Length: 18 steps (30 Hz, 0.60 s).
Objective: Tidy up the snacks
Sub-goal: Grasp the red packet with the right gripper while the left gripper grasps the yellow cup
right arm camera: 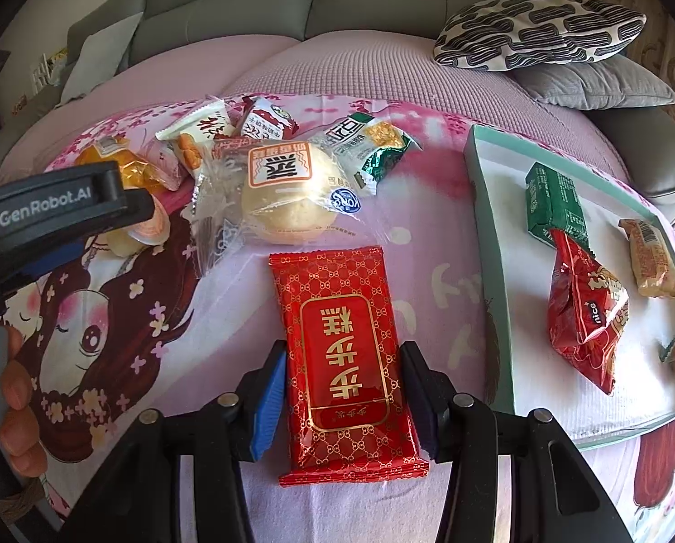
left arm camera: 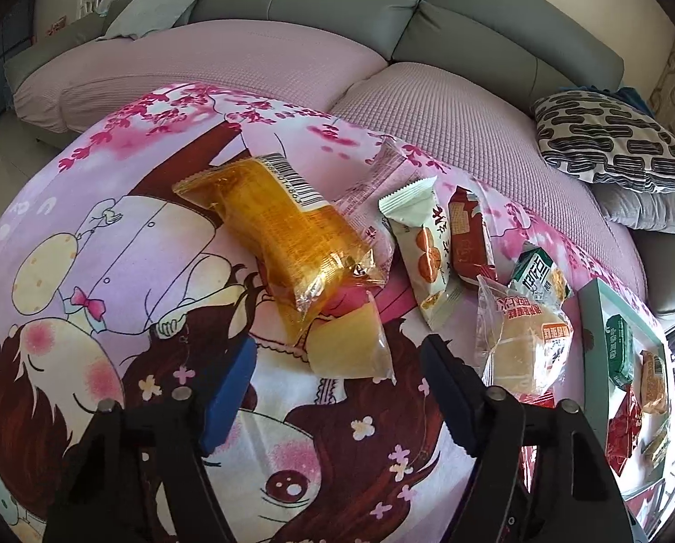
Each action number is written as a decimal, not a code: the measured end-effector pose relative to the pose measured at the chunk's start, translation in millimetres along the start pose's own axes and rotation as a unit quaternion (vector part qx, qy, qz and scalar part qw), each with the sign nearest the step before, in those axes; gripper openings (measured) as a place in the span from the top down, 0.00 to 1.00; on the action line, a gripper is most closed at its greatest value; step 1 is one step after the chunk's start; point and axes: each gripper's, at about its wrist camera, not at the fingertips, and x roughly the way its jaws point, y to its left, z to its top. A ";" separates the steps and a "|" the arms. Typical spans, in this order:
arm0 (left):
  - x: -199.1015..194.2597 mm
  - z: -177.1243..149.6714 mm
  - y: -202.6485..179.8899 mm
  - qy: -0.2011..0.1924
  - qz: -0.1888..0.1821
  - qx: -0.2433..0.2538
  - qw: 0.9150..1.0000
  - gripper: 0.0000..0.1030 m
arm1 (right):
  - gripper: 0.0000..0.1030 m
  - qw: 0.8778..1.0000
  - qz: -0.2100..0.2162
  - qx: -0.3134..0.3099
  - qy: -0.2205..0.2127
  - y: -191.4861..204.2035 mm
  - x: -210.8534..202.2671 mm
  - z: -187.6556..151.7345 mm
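Red packet: flat glossy red foil snack packet with gold lettering (right arm camera: 348, 362), lying on the cartoon-print pink cloth (right arm camera: 156, 316), between the right gripper (right arm camera: 344, 400) fingers.
Right gripper: fingers apart, flanking the packet's long edges (whether they touch it, I cannot tell).
Left gripper (left arm camera: 335, 384): fingers spread wide, nothing between them, just before a pale yellow cake in clear wrap (left arm camera: 348, 344).
Loose pile: orange translucent bread bag (left arm camera: 274, 231), white biscuit sachet (left arm camera: 421, 244), round bun in clear wrap (right arm camera: 287, 199).
Tray: shallow teal-rimmed box (right arm camera: 486, 208) to the right, holding a green packet (right arm camera: 554, 203), a crumpled red bag (right arm camera: 581, 312) and a small tan bar (right arm camera: 652, 258).
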 end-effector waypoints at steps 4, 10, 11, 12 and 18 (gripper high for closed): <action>8.5 -0.9 -5.1 0.007 0.004 0.008 1.000 0.39 | 0.50 1.000 0.000 -0.003 0.000 0.9 -0.1 -0.8; 14.7 -1.2 -5.6 0.009 0.007 0.011 1.000 0.55 | 0.50 1.000 0.002 -0.003 0.000 0.0 -0.9 -0.7; 15.1 -1.2 -5.0 0.010 0.005 0.009 1.000 0.57 | 0.51 1.000 0.003 -0.004 0.000 -0.1 -1.2 -0.6; 15.0 -1.6 -4.7 0.010 0.003 0.008 1.000 0.58 | 0.51 1.000 0.003 -0.003 0.000 -0.1 -1.2 -0.5; 10.5 -3.8 -3.3 0.012 0.001 0.003 1.000 0.61 | 0.52 1.000 0.006 -0.005 -0.001 0.3 -3.7 -0.7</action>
